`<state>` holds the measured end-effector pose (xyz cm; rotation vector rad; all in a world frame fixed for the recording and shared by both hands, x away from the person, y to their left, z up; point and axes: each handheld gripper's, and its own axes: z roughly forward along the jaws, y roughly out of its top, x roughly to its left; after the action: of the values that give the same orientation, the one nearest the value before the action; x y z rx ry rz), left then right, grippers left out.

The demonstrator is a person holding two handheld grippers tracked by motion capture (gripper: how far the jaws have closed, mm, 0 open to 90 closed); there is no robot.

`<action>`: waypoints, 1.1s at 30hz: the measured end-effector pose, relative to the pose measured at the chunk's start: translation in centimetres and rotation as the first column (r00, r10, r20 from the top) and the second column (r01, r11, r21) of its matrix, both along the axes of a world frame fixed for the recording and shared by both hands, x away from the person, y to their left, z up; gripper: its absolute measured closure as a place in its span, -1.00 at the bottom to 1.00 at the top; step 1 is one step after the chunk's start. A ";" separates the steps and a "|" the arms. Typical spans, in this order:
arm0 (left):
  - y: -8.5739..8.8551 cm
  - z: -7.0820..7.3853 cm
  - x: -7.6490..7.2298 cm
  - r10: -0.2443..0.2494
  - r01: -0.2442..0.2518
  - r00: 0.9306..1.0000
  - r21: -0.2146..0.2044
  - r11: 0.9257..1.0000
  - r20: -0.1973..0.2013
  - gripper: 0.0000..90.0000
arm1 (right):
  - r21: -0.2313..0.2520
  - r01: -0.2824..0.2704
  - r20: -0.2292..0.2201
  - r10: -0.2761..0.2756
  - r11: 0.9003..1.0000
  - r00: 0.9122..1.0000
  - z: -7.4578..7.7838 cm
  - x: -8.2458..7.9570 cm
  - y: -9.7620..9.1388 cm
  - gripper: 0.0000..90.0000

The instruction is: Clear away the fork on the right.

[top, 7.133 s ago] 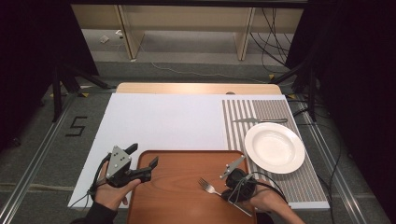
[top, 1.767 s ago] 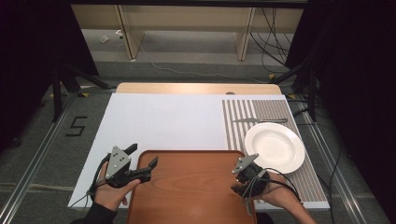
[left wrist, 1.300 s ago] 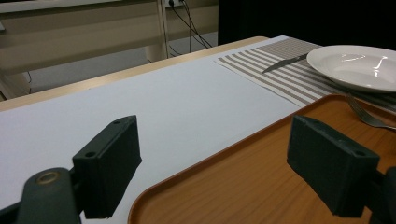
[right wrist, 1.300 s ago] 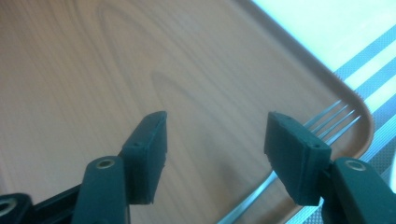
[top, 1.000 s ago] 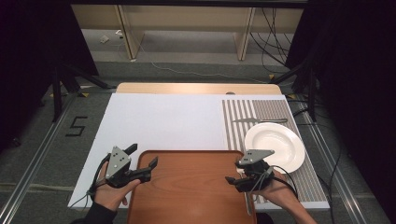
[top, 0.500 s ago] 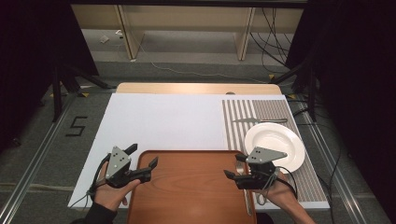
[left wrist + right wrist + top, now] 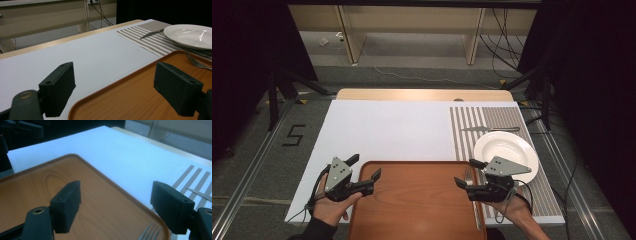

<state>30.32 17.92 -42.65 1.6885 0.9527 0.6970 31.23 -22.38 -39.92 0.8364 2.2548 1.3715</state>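
Your left gripper and right gripper both gape wide, empty, over the tray; fork on its right edge, plate and knife beyond.

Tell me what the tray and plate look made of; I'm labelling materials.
The tray looks like wood or wood-look laminate: brown grain lines, satin sheen. The plate looks like glazed white ceramic, with glossy highlights in the left gripper view, though melamine is possible.
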 end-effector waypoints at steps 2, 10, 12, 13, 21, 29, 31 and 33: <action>0.0 0.0 0.0 -0.001 0.001 1.000 0.000 1.000 0.000 -0.62 | 0.010 0.014 0.017 -0.014 1.000 1.000 0.1 -0.1 -0.3 -0.45; 0.0 0.0 -0.1 0.000 0.000 1.000 -0.004 1.000 0.000 -0.63 | 0.059 0.066 0.056 -0.069 0.996 0.996 -0.1 -0.4 -1.3 -0.48; 0.1 0.0 -0.1 -0.002 0.002 1.000 -0.004 1.000 0.001 -0.63 | 0.058 0.070 0.057 -0.074 0.996 0.996 -0.3 -0.5 -1.3 -0.50; 0.0 0.0 -0.1 -0.002 0.002 1.000 -0.004 1.000 0.000 -0.63 | 0.059 0.075 0.060 -0.078 0.995 0.995 -0.4 -0.5 -1.3 -0.51; 0.1 0.0 -0.2 0.001 -0.001 1.000 -0.004 1.000 0.000 -0.63 | 0.074 0.091 0.071 -0.096 0.993 0.993 -0.3 -1.3 -1.5 -0.54; 0.0 0.0 -0.1 0.000 0.000 1.000 -0.002 1.000 0.001 -0.63 | 0.086 0.097 0.081 -0.104 0.992 0.991 -0.2 -1.6 -1.5 -0.55; 0.0 0.0 -0.1 -0.001 0.001 1.000 -0.002 1.000 0.001 -0.63 | 0.086 0.095 0.082 -0.102 0.992 0.991 -0.2 -1.6 -1.5 -0.56; 0.0 0.0 -0.1 -0.001 0.001 1.000 -0.002 1.000 0.001 -0.63 | 0.087 0.094 0.084 -0.102 0.992 0.991 -0.2 -1.6 -1.5 -0.56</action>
<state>30.20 17.93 -42.64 1.6870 0.9516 0.6963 29.66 -23.87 -40.14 0.8834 2.0747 1.4357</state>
